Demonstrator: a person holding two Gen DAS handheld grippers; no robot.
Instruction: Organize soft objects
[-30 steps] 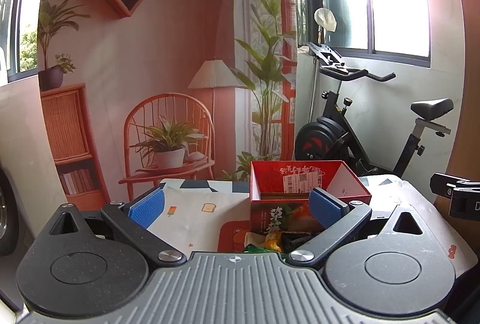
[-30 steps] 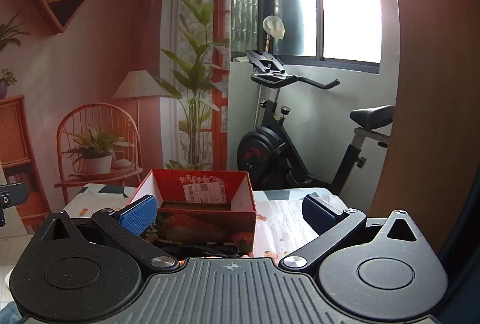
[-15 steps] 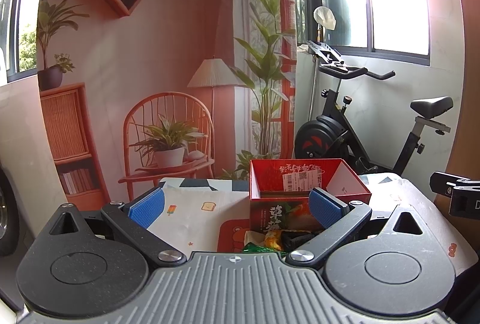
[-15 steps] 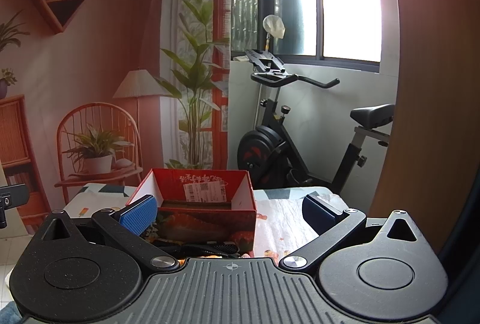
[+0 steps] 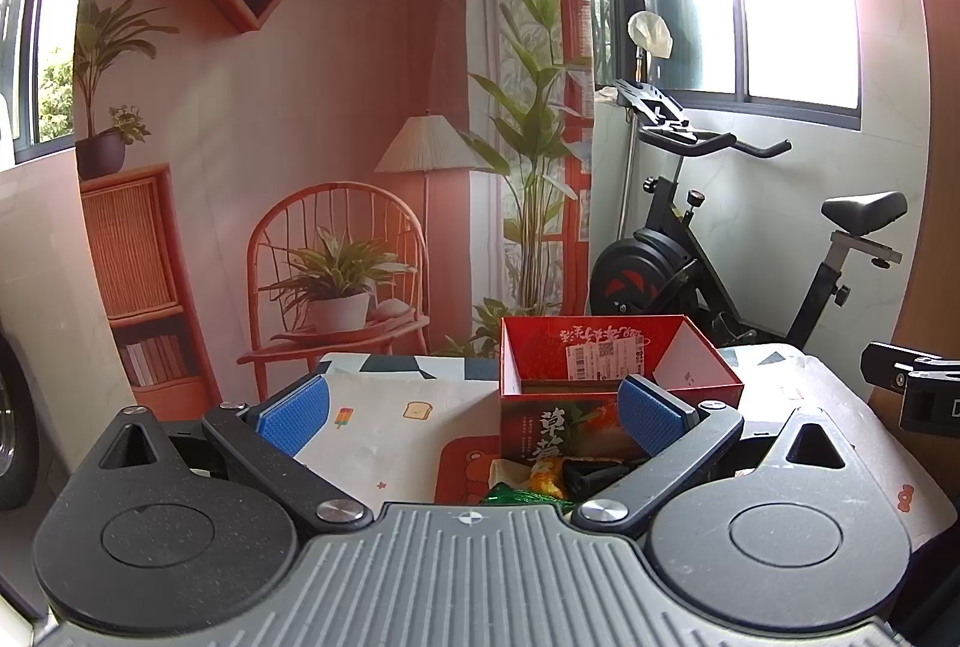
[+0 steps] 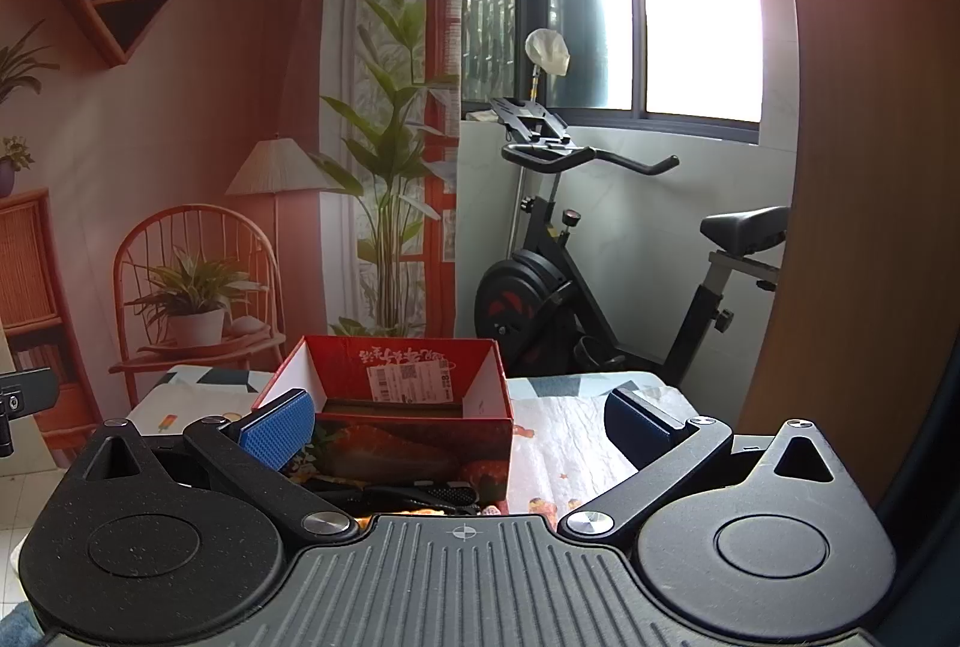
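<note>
Looks like nothing is getting sorted yet. Left gripper (image 5: 473,410) is hovering with jaws spread wide, holding nothing, aiming at the near side of the table (image 5: 384,443). Red box (image 5: 618,377) is sitting mid-table; what shows of its inside looks empty, though its floor is mostly hidden. Soft items (image 5: 540,479) (green, orange and black packets, too small to identify) are lying in a heap just in front of the box, touching its near wall, partly hidden by the gripper body. Right gripper (image 6: 459,422) is also hanging released and empty, facing the box from the right. I'm judging the whole pile is left to move; first pick not yet done
</note>
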